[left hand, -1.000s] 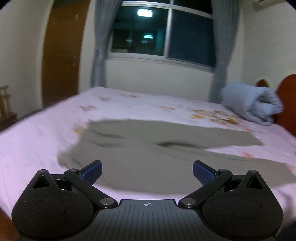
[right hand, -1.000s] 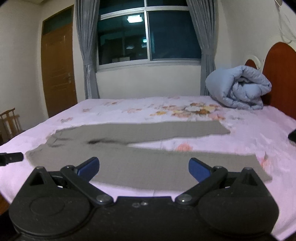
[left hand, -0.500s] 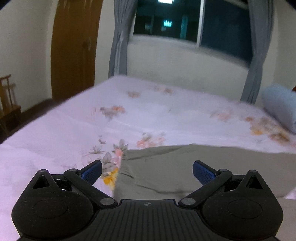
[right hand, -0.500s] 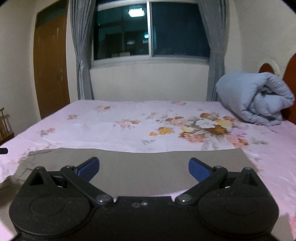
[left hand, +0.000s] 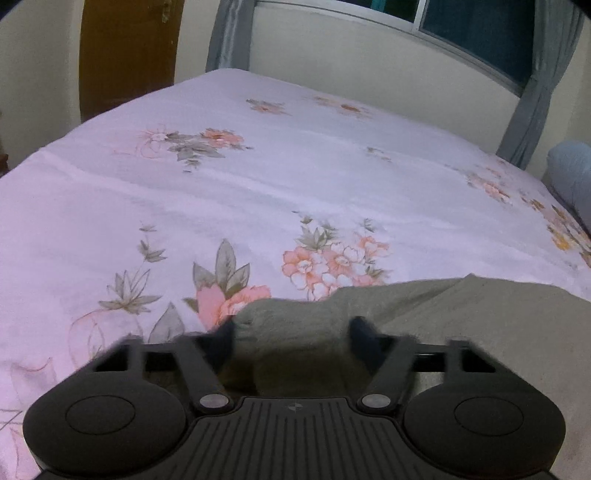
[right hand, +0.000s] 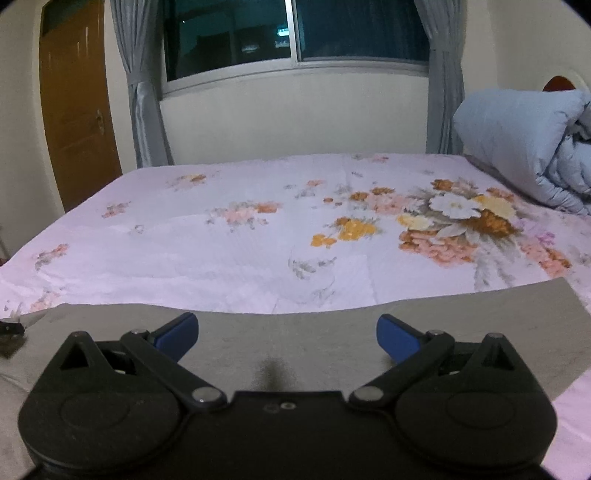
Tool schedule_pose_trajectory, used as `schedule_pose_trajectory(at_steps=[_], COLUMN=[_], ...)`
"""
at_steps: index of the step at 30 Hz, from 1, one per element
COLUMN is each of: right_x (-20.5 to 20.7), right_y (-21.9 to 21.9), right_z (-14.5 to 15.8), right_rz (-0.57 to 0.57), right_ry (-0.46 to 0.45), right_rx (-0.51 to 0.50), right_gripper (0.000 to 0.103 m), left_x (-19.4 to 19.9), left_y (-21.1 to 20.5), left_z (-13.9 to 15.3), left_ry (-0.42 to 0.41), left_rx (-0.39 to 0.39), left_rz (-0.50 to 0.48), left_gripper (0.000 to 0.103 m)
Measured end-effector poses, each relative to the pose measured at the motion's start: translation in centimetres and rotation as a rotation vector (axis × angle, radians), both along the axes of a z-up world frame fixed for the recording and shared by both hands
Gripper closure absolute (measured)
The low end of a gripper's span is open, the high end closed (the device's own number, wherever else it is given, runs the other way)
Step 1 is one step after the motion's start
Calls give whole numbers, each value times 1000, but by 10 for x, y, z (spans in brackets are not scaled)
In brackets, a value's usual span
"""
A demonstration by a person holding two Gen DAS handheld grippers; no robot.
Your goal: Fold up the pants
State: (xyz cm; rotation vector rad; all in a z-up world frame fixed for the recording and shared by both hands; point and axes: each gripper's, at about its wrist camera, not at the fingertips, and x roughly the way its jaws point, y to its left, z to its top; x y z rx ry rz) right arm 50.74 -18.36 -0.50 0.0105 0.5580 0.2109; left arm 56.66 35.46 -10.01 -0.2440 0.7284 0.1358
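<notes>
Grey-green pants (right hand: 295, 339) lie flat across the near part of the bed. In the left wrist view their end (left hand: 461, 325) is humped into a fold at the sheet. My left gripper (left hand: 293, 330) is low over that end, its jaws closing and blurred, with the raised fold of cloth between the fingers. My right gripper (right hand: 286, 332) hovers open over a flat pant leg near its far edge, its blue pads (right hand: 177, 334) clear of the cloth. A dark tip of the left gripper (right hand: 11, 328) shows at the far left of the right wrist view.
The bed carries a pink floral sheet (right hand: 258, 251) that stretches beyond the pants. A rolled blue duvet (right hand: 524, 147) lies at the right by the headboard (right hand: 559, 83). A wooden door (right hand: 74, 110) and a curtained window (right hand: 295, 29) stand behind.
Both grippers have swept forward over the pants toward their far edge and come lower. The left jaws have narrowed around a fold of cloth. The right jaws stay wide.
</notes>
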Motion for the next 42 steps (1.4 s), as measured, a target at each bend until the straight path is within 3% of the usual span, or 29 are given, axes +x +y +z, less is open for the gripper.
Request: schedule_pose_trajectory(at_steps=[2,5,12,16,18,23,28,29,30,31,33,37,42], right_x=[2,9,36,51,55,67,78,82,86,91,95,77,-3], right_y=[-1,-5,-9,2,8,27,48,51,54,55,53,37,9], right_z=[-3,-3,-8,-15,-19,-25,-29,-30,-31,-32,-25,16,71], right_rz=[7,38,125,216,269,429,631,672,720,746,735,679,712], right_ry=[6,16,36,36,24,-18,-32,-3,37,96,138,78,2], right_rx=[2,20,-16,-83,-109,-198,-357,-380,-388,-392,-370,-280,-268], right_gripper=[6,6,8,23,26,33,33,43,61,103,103,103,103], left_x=[0,-16,-60,-85,-92,-97,-93,-92,-92,-89,-81,-65,-107], left_y=[-1,-2,1,2,4,3,6,7,6,7,8,9,27], left_z=[1,13,59,83,91,101,104,104,104,103,99,108,114], left_ry=[-15,-71,-242,-318,-343,-351,-326,-321,-317,-306,-281,-323,-433], left_rx=[-22,-30,-90,-112,-121,-100,-86,-80,-80,-85,-69,-43,-116], left_rz=[-23,-44,-68,-88,-92,-121,-159,-170,-175,-184,-182,-254,-290], left_gripper=[69,75,76,76,76,76,76,76,75,75,75,75,74])
